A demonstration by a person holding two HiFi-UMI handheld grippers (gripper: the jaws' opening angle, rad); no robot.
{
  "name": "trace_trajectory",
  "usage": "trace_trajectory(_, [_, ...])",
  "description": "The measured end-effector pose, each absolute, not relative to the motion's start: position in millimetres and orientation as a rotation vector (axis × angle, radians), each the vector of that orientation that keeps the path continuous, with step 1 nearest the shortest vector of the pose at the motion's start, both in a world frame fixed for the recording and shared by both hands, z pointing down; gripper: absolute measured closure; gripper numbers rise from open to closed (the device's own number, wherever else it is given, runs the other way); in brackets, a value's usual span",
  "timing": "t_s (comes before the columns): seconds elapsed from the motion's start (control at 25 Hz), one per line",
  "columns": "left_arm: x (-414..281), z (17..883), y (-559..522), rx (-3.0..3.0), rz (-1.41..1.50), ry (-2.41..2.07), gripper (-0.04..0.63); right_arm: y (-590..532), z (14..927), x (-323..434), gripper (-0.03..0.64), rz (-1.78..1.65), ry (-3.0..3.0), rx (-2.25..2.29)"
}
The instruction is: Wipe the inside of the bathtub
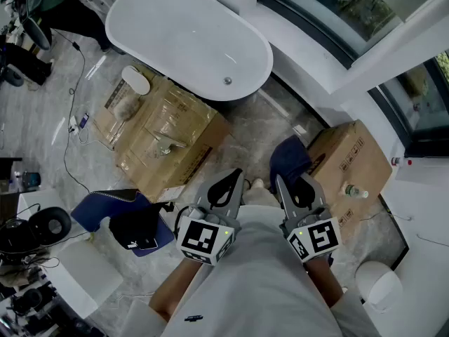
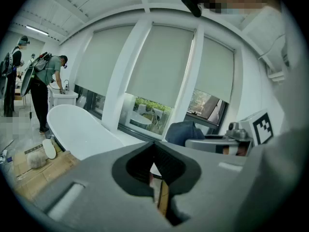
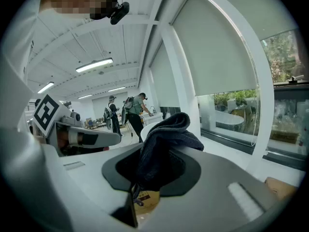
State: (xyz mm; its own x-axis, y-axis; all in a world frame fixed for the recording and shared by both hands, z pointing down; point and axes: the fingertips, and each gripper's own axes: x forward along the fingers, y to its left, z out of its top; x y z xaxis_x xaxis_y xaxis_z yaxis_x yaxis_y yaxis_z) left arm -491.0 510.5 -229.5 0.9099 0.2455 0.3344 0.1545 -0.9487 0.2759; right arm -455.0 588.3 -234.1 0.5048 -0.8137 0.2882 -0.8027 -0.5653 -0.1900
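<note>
The fingers of the right gripper (image 3: 140,178) are clamped on a dark cloth (image 3: 166,139), most of which bunches loose above them. The fingers of the left gripper (image 2: 155,168) are closed to a thin slit with nothing between. Both are held close to the person's chest. The tub (image 1: 182,34) lies well apart, ahead and to the left, past a box (image 1: 165,135) on the floor.

The step in hand looks like bringing the cloth to the tub. To do it well, go round the box, lean over the rim, and lay the loose bunch flat on the inner wall, not the fingertips. Long overlapping strokes toward the drain (image 1: 227,81) should suit, with a firm clamp so the cloth does not slip.
</note>
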Motion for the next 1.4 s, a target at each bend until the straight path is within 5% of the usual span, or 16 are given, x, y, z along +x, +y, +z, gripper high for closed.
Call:
trace_trajectory(0.8, [-478.1, -200.7, 435.7, 2.748, 0.603, 0.272, 0.596, 554.1, -219.1, -395.5, 0.531, -0.684, 1.269, -2.679])
trace_trajectory(1.4, [-245.3, -283.1, 482.0, 2.724, 0.659, -0.018, 0.596, 602.3, -298.1, -161.0, 0.531, -0.726, 1.686, -2.558])
